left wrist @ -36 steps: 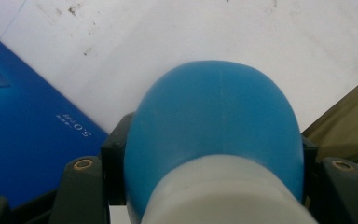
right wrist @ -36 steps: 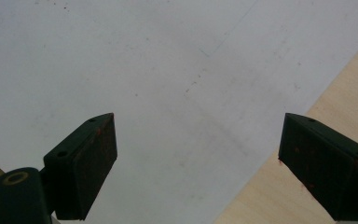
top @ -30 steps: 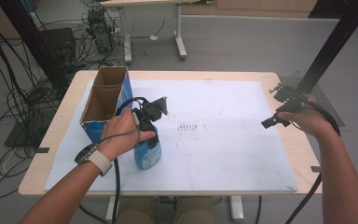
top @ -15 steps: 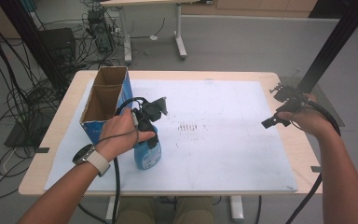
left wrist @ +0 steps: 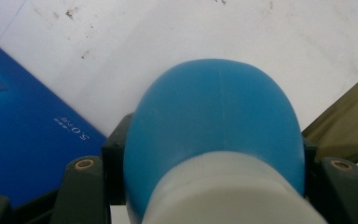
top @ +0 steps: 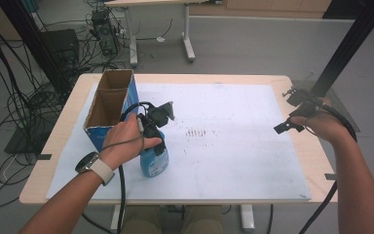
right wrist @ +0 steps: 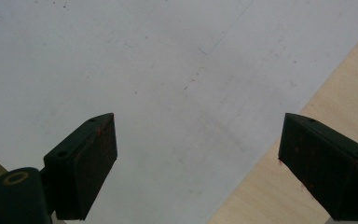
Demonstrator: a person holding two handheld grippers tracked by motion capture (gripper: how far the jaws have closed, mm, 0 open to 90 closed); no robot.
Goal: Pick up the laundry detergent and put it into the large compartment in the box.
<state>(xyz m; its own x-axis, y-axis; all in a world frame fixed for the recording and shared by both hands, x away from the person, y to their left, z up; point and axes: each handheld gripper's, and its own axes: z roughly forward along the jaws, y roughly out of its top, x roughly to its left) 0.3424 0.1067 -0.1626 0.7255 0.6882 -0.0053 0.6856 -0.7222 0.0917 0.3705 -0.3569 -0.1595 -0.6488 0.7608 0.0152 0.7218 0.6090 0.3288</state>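
Nothing is shifting from a second ago: the left tool [top: 151,127] is still clamping the blue spray bottle [top: 152,161] at lower left, the right tool [right wrist: 198,163] is waiting wide open and empty, so the lift is still pending.

You work at a light wooden desk [top: 297,146] whose top is mostly covered by a white sheet [top: 233,161]; bare wood shows as a border along every edge. A blue cardboard box [top: 108,109] with its top open stands on the sheet near the desk's far left corner. Just beside it, toward the near edge, a blue spray bottle [top: 152,161] stands upright. Dark smudges [top: 198,132] mark the sheet near the desk's middle.
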